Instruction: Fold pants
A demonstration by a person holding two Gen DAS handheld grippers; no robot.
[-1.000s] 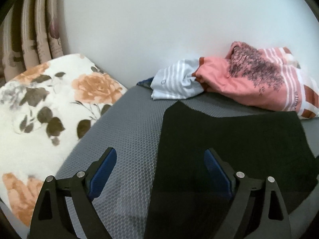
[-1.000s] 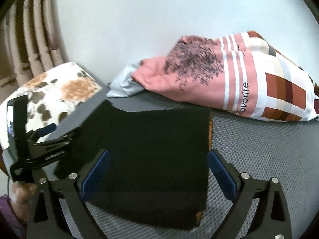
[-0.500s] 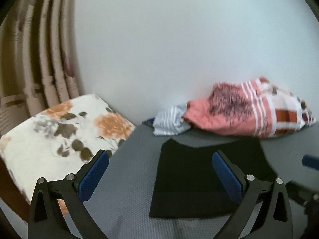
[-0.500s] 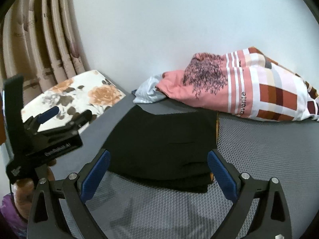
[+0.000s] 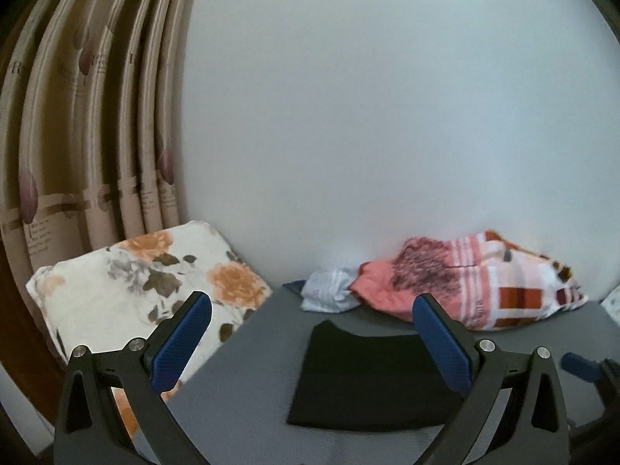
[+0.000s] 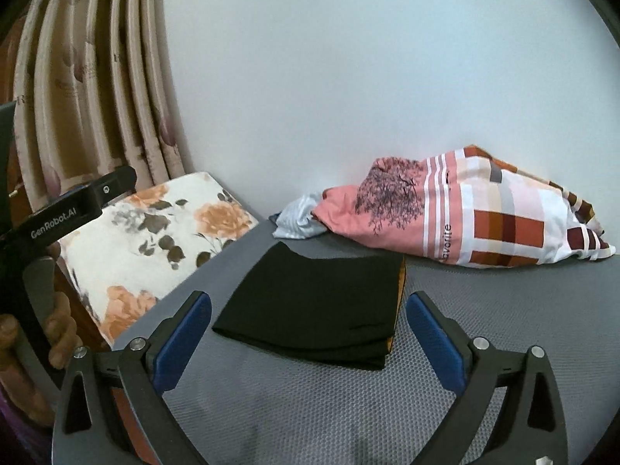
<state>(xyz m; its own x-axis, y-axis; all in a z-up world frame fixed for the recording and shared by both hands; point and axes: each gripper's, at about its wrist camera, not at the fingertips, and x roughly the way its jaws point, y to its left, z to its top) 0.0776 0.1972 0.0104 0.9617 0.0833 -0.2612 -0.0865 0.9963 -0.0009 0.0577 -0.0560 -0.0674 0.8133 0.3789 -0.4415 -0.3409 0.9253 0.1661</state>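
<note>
1. Left wrist view: the left gripper [image 5: 312,339] hangs above the grey mat [image 5: 248,395] with its blue-padded fingers [image 5: 182,343] spread wide and nothing between them
2. Black pants [image 5: 368,379] lie folded into a flat, roughly rectangular stack on the mat, ahead of the gripper and apart from it
3. Beyond the pants, against the white wall [image 5: 387,116], sits a pink patterned cloth bundle [image 5: 476,283], with a pale striped cloth [image 5: 329,294] just beside it on the left
4. A floral pillow [image 5: 128,290] lies at the mat's left edge, and a beige curtain [image 5: 77,124] hangs behind it
5. Right wrist view: the right gripper [image 6: 308,337] is likewise spread wide and holds nothing, raised clear of the pants [image 6: 321,302]
6. From this side the folded stack shows layered edges at its near right corner, with a thin orange strip [image 6: 401,294] along the right side
7. At the far left of this view a hand [image 6: 54,329] grips the handle of the left gripper's black body
8. The pink bundle [image 6: 465,209] rests well behind the pants on the mat [image 6: 503,302], touching the wall [image 6: 348,58]
</note>
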